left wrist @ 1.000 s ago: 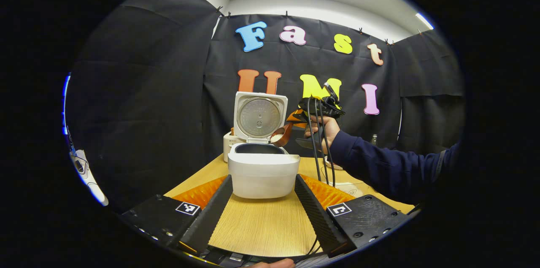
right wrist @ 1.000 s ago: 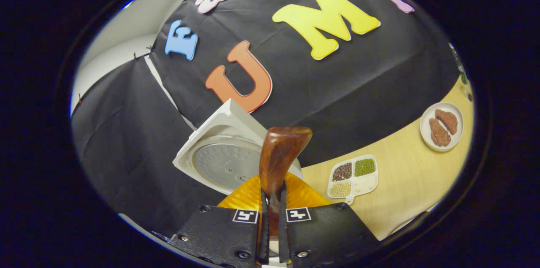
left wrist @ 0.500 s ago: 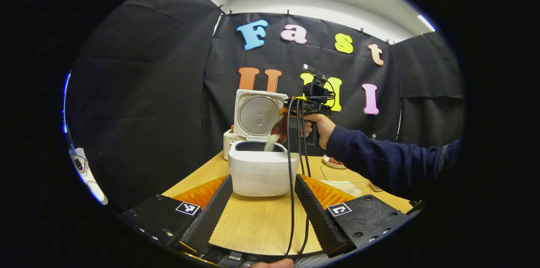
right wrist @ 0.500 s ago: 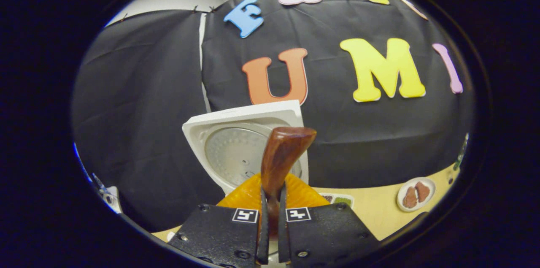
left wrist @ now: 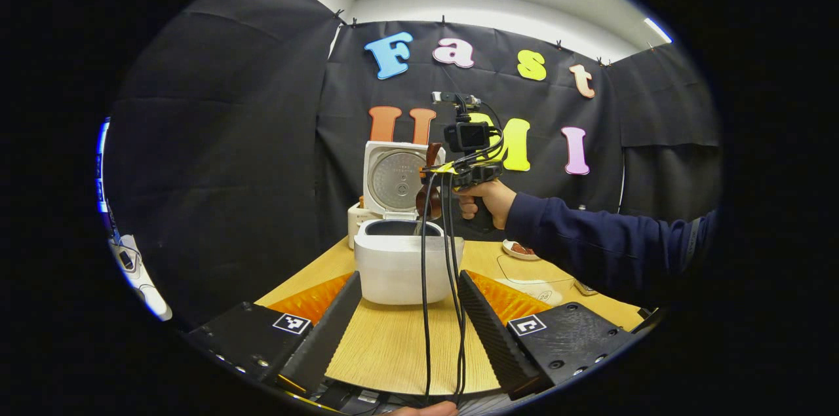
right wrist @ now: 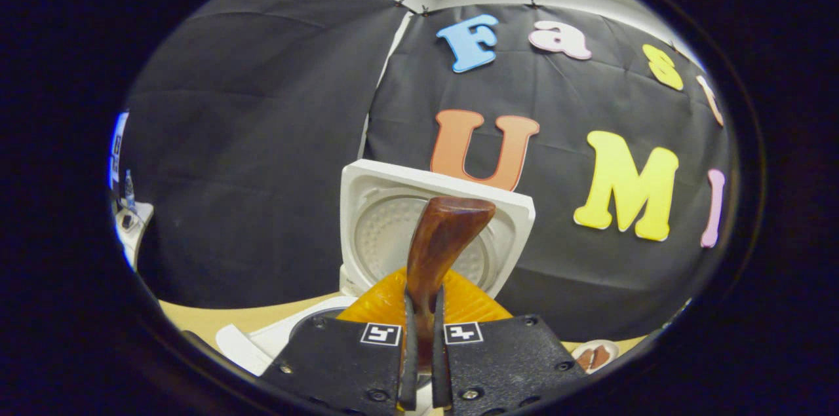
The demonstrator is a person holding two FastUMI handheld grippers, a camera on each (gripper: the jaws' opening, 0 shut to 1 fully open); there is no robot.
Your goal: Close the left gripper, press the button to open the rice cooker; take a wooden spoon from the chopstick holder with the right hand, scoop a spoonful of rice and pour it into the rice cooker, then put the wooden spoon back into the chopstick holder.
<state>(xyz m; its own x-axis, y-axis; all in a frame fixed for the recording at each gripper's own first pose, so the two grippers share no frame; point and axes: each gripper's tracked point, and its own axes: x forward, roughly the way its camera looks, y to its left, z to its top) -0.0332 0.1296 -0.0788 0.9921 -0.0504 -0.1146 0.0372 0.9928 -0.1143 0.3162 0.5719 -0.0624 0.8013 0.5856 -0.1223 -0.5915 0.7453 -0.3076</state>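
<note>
A: What sat at the left in the left gripper view?

B: The left gripper (left wrist: 409, 331) hung low at 6 o'clock over the table (left wrist: 400, 354), its fingers spread wide with nothing between them. The cooker (left wrist: 408, 265) stood just beyond the fingertips, about the centre, lid (left wrist: 400, 180) upright behind the pot.

A: And to the right of it?

B: The right gripper (left wrist: 436, 170) was up at roughly 1 o'clock from the pot, held by a hand (left wrist: 485, 201) in a dark sleeve (left wrist: 603, 252) reaching in from 3 o'clock. Cables (left wrist: 436, 285) hung from it down past the cooker's front. The spoon (left wrist: 429, 190) stood clamped there, its bowl end down above the pot's opening (grains could not be made out).

A: The right gripper view?

B: The right gripper (right wrist: 419, 350) was closed tight on the spoon (right wrist: 440, 245), both fingers pressing its stem at 6 o'clock. The spoon rose toward the centre, in front of the lid (right wrist: 380, 206). The pot rim (right wrist: 275, 337) lay at 7 o'clock, a plate (right wrist: 593, 356) at 5 o'clock.
</note>
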